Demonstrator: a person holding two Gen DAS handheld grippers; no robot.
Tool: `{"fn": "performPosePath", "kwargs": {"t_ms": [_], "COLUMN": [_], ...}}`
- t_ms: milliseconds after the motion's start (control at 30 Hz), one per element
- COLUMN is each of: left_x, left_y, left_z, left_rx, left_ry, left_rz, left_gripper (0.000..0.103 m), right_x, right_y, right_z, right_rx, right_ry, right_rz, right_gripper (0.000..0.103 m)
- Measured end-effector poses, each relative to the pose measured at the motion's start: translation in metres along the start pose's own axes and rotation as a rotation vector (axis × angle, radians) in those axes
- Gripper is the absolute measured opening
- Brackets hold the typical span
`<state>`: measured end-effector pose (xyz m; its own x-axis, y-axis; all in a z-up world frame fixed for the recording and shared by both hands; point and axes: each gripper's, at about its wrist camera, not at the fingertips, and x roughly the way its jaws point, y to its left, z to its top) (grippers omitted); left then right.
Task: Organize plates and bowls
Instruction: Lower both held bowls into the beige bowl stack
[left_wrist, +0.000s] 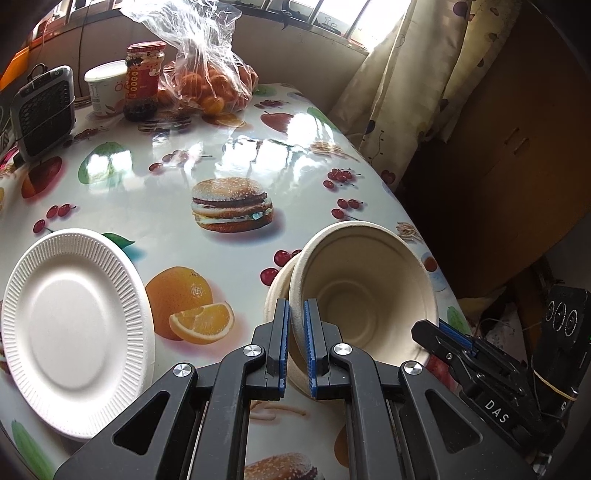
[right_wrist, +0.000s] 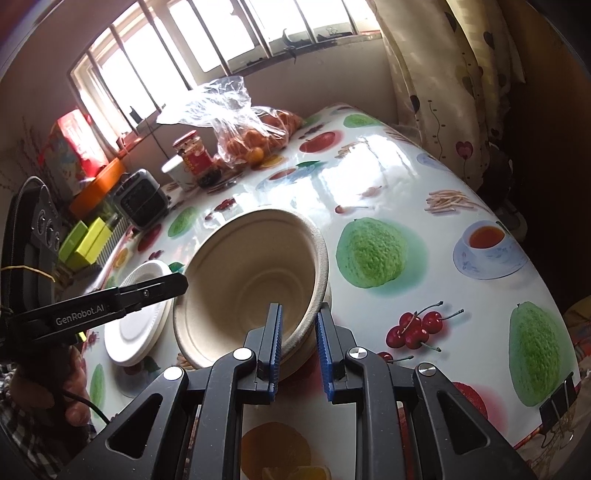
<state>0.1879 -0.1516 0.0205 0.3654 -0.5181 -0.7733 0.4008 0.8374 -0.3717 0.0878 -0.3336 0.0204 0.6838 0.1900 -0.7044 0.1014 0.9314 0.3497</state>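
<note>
two bowls (left_wrist: 369, 291), white plates (left_wrist: 74, 328), one jar (left_wrist: 144, 77)

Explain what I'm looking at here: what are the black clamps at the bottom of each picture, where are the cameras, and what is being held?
No robot: a person holds a hand-held two-finger gripper in each hand, each with a fisheye camera looking along its fingers. One picture is from the left gripper, the other from the right gripper. Both are shut on the rims of beige bowls, the left on one side and the right on the other; at least two bowls look nested and tilted. They hang over a table with a fruit-print cloth. On it lie white paper plates, and further back a bag of oranges, a jar and a white tub.
</note>
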Motion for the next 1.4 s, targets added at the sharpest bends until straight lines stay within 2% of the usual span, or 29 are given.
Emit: {"fn": "performPosePath", "kwargs": {"t_ms": [1400], "left_x": [0.006], "left_y": [0.01], "left_z": [-0.002], "left_rx": [-0.037], "left_ry": [0.019], "left_rz": [0.0], "left_gripper": [0.008], "right_x": [0.011], "right_y": [0.002], "right_z": [-0.003], "right_rx": [-0.004], "right_ry": [0.024], "right_rz": [-0.009], "right_gripper": [0.02]}}
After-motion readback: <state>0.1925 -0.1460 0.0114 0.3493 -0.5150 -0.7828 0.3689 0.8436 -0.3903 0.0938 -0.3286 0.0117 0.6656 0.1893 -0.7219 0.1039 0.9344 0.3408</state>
